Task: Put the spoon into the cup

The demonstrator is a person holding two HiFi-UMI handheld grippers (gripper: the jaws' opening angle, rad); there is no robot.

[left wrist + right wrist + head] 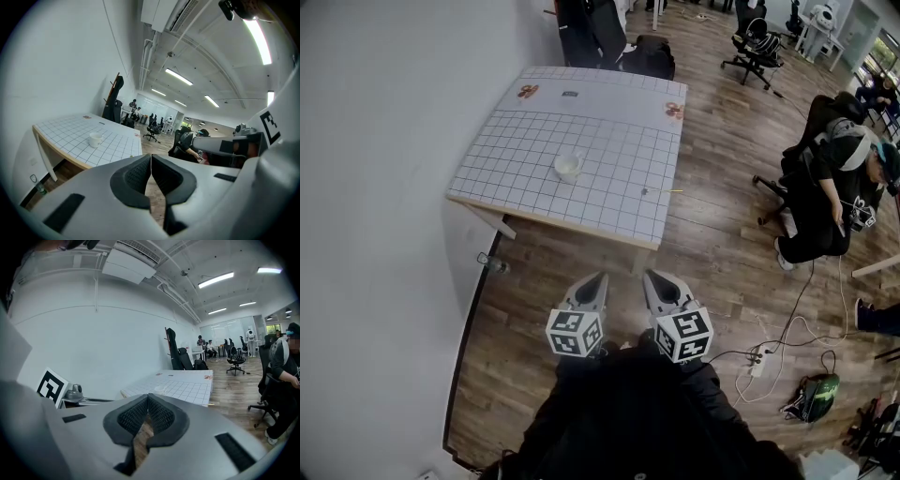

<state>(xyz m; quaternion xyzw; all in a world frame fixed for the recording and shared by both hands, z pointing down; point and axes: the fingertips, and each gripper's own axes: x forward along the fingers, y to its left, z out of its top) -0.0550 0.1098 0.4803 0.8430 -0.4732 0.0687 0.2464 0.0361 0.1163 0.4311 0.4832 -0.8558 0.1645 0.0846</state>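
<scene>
Wood-plank flooring and a white wall surround a table (525,141) covered with a white, grid-lined sheet.

1. Task items. A white cup (568,167) stands upright near the middle of the table. The spoon (649,191) lies flat close to the table's right edge. Its thin handle points outward toward that edge. Spoon and cup are well apart, and nothing touches either one.

2. Left tool (601,277). It is held in front of the person, short of the table's near edge and over the floor. Its own view shows the two dark pads pressed together at the tips with nothing between them. The tool is clenched and empty.

3. Right tool (650,275). It is held just beside the left tool, also short of the table. Its own view shows the pads meeting at the tips with only floor visible in the gap below them. The tool is clenched and empty.

4. Surroundings. A clear bottle (492,264) lies on the floor by the wall, near the table's leg. A seated person (825,192) is well off to the right. A power strip (759,362) with trailing cables lies on the floor to the right of the tools.
</scene>
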